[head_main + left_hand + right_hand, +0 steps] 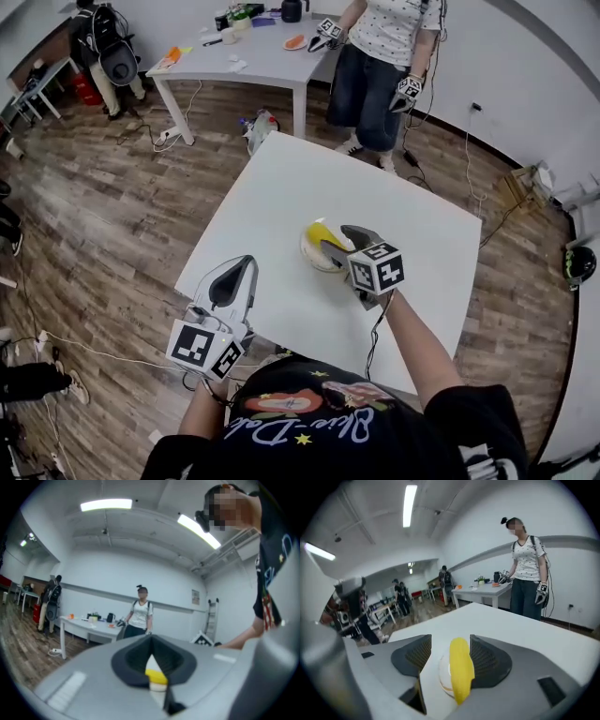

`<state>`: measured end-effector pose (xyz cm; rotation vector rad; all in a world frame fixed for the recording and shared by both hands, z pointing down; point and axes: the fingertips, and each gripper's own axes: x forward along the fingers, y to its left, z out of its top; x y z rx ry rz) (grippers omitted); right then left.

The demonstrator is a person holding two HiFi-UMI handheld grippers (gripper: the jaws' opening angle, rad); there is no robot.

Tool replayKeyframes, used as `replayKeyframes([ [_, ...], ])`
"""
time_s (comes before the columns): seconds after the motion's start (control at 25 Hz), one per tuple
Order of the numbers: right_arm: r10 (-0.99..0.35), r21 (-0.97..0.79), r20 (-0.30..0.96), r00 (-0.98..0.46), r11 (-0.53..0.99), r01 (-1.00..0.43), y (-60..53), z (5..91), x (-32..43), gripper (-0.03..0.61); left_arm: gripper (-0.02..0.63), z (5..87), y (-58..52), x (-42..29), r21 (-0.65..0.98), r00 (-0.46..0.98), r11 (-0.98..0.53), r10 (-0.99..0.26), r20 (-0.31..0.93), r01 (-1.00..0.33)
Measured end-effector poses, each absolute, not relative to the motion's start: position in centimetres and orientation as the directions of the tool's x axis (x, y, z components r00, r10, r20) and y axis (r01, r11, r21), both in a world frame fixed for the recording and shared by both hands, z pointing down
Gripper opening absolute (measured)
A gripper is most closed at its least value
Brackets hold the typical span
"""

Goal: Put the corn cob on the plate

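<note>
Jaws of the right gripper (450, 643) stand apart around a yellow corn cob (460, 672). The cob touches the right-hand pad, and a gap shows on its other side. It lies over a small round white plate (443, 677) on the square white table (375, 187). The cob's long axis runs along the jaws, with one end pointing away from the camera. The bare right forearm reaches forward from the body over the table. The left gripper (234, 277) has its jaws closed together on nothing. It is held at the near left edge of the table and points toward the plate.
</note>
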<state>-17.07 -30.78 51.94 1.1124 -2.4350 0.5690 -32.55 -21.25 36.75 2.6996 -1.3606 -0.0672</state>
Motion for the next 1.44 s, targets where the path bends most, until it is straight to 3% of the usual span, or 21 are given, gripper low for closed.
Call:
replayKeyframes([
  [0.12, -0.730, -0.272, 0.371, -0.574, 0.505, -0.819, -28.6, 48.3, -14.6, 0.234, 0.003, 36.7, -21.7, -31.2, 0.123, 0.626, -0.620, -0.780, 0.012, -0.775],
  [0.16, -0.770, -0.275, 0.340, -0.540, 0.467, -0.840, -27.9, 47.4, -13.5, 0.086, 0.003, 36.6, -21.9, -30.8, 0.123, 0.636, -0.630, -0.771, 0.011, -0.766],
  [0.2, -0.802, -0.276, 0.312, -0.509, 0.436, -0.857, -27.3, 46.5, -12.4, 0.025, 0.003, 36.5, -22.1, -30.3, 0.124, 0.648, -0.642, -0.762, 0.010, -0.757],
  [0.24, -0.823, -0.278, 0.290, -0.488, 0.415, -0.866, -26.7, 45.7, -11.6, 0.015, 0.003, 36.4, -22.3, -29.8, 0.126, 0.659, -0.653, -0.752, 0.008, -0.747],
  [0.64, -0.885, -0.176, 0.247, -0.394, 0.358, -0.917, -24.3, 42.0, -8.6, 0.014, 0.003, 35.4, -24.1, -25.0, 0.110, 0.753, -0.750, -0.658, -0.021, -0.652],
  [1.44, -0.910, -0.167, 0.227, -0.348, 0.315, -0.934, -24.1, 40.5, -7.6, 0.014, 0.003, 35.2, -25.7, -22.4, 0.094, 0.804, -0.803, -0.594, -0.028, -0.589],
])
